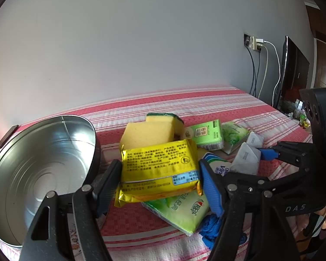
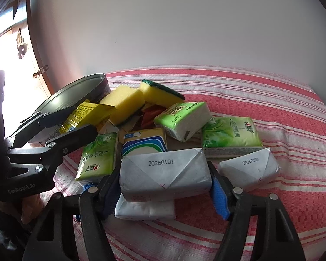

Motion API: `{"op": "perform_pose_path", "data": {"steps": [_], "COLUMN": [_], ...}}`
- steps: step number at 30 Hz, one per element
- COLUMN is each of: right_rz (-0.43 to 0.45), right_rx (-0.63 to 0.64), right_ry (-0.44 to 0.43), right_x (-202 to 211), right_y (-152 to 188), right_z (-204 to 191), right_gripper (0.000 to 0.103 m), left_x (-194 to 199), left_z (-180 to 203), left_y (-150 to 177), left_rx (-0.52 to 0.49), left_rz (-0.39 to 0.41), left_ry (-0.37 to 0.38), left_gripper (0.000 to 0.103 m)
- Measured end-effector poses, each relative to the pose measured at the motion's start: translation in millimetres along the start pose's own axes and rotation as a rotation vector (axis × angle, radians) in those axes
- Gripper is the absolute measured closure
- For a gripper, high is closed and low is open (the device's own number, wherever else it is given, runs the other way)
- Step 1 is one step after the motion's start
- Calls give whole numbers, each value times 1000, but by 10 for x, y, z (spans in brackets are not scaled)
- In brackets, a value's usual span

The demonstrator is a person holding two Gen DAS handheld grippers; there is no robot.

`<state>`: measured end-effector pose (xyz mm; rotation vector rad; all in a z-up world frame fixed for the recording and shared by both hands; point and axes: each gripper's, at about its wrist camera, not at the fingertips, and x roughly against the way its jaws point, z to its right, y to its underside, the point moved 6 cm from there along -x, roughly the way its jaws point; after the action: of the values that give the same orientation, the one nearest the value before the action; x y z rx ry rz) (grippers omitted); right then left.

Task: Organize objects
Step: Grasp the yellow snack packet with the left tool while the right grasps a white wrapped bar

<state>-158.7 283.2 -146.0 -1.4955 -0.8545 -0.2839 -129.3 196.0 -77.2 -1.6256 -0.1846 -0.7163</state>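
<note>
Plain grey wall (image 1: 141, 43) behind a red-and-white striped cloth (image 2: 260, 100).
A wall socket (image 1: 253, 41) with hanging cables sits right, beside a dark monitor (image 1: 293, 69); bright daylight enters at a window (image 2: 8, 50).

Two yellow sponges (image 2: 125, 102), three green tissue packs (image 2: 231, 134), three white packets (image 2: 165, 174), one round tin (image 1: 43, 169).

Left gripper (image 1: 160, 181) clamps a yellow snack packet (image 1: 159, 169) above a green tissue pack (image 1: 180, 211), beside a round metal tin (image 1: 39, 165) on striped cloth (image 1: 206, 106).
</note>
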Motion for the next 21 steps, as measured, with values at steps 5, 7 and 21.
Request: {"op": "perform_pose_path", "data": {"steps": [5, 7, 21], "right_rz": [23, 31, 80], "right_rx": [5, 5, 3], "right_ry": [29, 36, 98], "right_x": [36, 55, 155], "right_y": [-15, -15, -8], "right_z": [1, 4, 42], "right_gripper": [30, 30, 30], "left_x": [1, 3, 28], "left_z": [-26, -34, -95], "left_y": [-3, -2, -8], "left_rx": [4, 4, 14], "left_rz": [3, 5, 14], "left_ry": [-2, -4, -19], "left_gripper": [31, 31, 31]}}
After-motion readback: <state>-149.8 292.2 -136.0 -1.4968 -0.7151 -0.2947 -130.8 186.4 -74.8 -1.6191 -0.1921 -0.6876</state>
